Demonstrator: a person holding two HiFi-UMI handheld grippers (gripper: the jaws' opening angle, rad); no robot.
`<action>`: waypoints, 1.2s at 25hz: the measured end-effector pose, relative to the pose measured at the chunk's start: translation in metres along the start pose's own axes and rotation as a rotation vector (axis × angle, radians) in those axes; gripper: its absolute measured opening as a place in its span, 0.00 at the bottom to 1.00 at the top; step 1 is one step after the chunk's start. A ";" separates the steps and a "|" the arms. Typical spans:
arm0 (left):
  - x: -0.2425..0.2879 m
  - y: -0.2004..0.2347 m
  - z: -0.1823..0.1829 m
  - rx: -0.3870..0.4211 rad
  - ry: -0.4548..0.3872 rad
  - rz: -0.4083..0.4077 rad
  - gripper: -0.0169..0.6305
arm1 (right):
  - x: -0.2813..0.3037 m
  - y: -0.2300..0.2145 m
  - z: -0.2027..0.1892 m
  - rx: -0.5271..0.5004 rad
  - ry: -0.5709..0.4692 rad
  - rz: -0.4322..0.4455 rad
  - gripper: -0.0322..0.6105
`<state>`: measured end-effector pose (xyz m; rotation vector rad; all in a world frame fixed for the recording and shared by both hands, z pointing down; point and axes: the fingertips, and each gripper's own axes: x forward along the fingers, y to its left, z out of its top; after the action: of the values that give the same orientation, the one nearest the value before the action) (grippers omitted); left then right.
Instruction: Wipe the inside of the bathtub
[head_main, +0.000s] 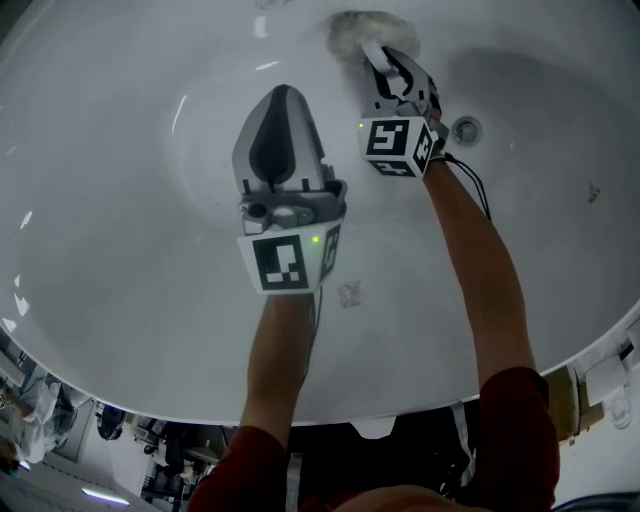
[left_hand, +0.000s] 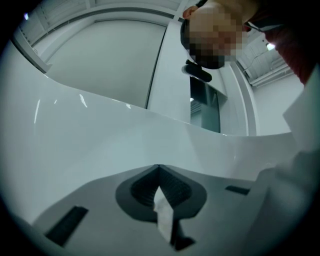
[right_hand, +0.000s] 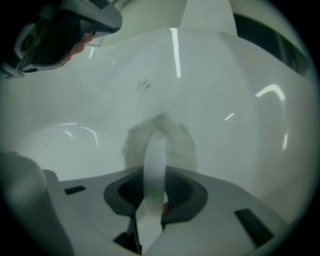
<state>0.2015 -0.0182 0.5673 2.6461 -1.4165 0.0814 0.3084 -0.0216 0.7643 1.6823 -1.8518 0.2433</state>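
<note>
- The white bathtub (head_main: 110, 210) fills the view, with its rim curving along the bottom
- The left gripper (head_main: 282, 100) is over the middle of the tub, pointing up the frame, its marker cube (head_main: 283, 262) nearest the camera
- The right gripper (head_main: 380, 62) reaches farther up, its tip at a fluffy pad (head_main: 362, 27) lying against the tub wall
- A round metal fitting (head_main: 466, 130) sits just right of that gripper
- Dark red sleeves (head_main: 520, 420) show at the bottom edge
</note>
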 end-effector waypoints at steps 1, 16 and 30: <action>0.004 -0.022 -0.003 0.000 0.000 -0.012 0.05 | -0.009 -0.018 -0.014 0.003 0.004 -0.010 0.19; -0.011 -0.188 -0.053 0.065 0.037 -0.132 0.05 | -0.116 -0.150 -0.150 0.294 0.059 -0.245 0.19; 0.066 -0.080 0.022 0.071 0.051 -0.107 0.05 | -0.052 -0.171 -0.032 0.466 0.080 -0.357 0.19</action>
<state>0.3042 -0.0317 0.5453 2.7503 -1.2768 0.1899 0.4805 0.0087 0.7159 2.2433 -1.4729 0.6163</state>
